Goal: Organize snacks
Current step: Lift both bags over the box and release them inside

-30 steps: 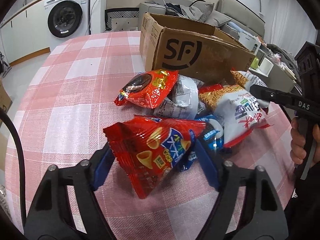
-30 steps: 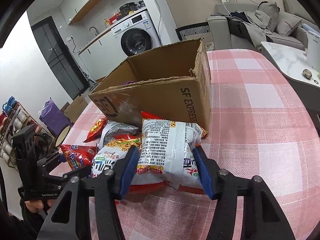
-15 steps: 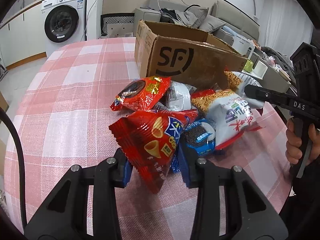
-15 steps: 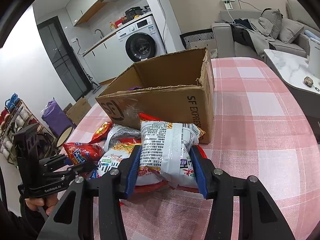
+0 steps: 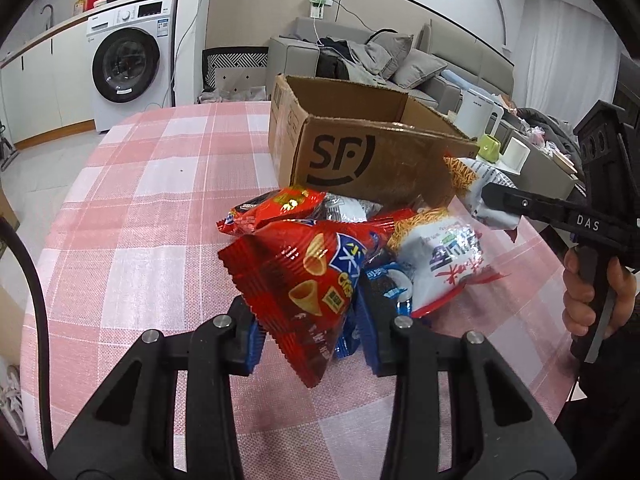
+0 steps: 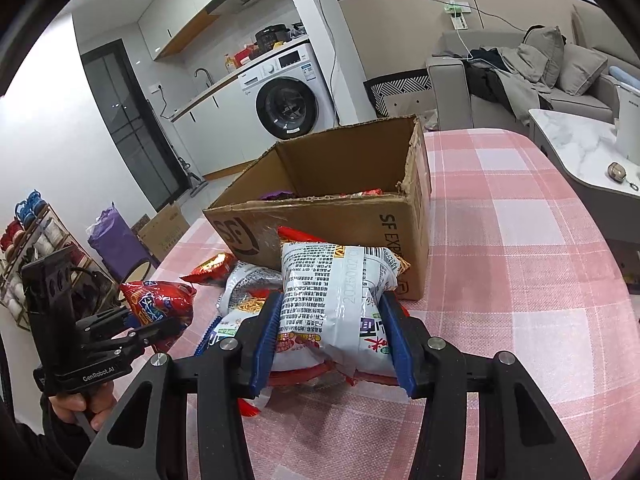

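My left gripper [image 5: 310, 332] is shut on a red corn-snack bag [image 5: 304, 280] and holds it above the table; it also shows in the right wrist view [image 6: 154, 304]. My right gripper [image 6: 330, 340] is shut on a white noodle-snack bag [image 6: 336, 296], lifted in front of the open SF cardboard box [image 6: 320, 216]. The box [image 5: 360, 152] stands behind the snack pile. On the table lie a red biscuit bag [image 5: 276, 210], a silver bag [image 5: 346, 208], a blue cookie pack [image 5: 390, 284] and a white noodle bag [image 5: 444, 256].
The table has a pink checked cloth [image 5: 152, 208]. A few packets lie inside the box [image 6: 360, 194]. A washing machine [image 5: 128, 68] and sofa [image 5: 384, 56] stand behind. A marble side table [image 6: 580, 152] with a kettle is at the right.
Both grippers closed on their bags and lifted them. The red bag and the white bag rose off the pile, and both views now look down less steeply toward the box.
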`<state>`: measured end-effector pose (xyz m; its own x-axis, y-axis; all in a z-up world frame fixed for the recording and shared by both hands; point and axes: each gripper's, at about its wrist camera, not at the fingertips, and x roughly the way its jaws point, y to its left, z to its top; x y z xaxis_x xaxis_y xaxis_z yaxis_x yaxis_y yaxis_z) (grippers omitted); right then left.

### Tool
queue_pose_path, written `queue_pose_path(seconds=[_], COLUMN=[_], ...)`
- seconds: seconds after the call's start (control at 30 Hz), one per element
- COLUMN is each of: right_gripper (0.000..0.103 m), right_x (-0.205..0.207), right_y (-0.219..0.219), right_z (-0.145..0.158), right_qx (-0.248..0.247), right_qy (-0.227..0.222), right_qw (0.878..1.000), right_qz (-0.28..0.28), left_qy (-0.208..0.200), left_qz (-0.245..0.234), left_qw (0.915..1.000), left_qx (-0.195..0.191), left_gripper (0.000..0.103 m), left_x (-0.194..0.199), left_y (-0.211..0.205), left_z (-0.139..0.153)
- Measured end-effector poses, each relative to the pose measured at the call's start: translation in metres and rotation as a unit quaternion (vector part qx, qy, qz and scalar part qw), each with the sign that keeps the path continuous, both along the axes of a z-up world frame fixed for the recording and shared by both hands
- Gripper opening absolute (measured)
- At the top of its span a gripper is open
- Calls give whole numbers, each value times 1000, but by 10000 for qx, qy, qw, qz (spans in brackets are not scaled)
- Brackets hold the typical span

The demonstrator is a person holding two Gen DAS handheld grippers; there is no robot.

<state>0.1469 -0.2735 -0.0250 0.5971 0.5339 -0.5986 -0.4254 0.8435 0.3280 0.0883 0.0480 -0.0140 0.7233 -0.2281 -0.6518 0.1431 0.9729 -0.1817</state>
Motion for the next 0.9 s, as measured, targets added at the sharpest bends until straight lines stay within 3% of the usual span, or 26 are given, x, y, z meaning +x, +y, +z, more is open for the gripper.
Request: queue_pose_path(seconds=[0.47, 0.9], right_gripper=[50, 50], right_x=[-11, -15], right_y=[-8, -13], right_z=[22, 40], right_qx=[179, 311], right_qy=[-306, -476], right_qw=[9993, 9982], right_qz=[-71, -165], left_qy=[-302, -657], left_qz=[10, -7], left_qw=[9995, 9978], left_qx=[-52, -61], left_gripper=[35, 35], left_x=[-13, -1], left_y=[-2, -18], left_z=[26, 63])
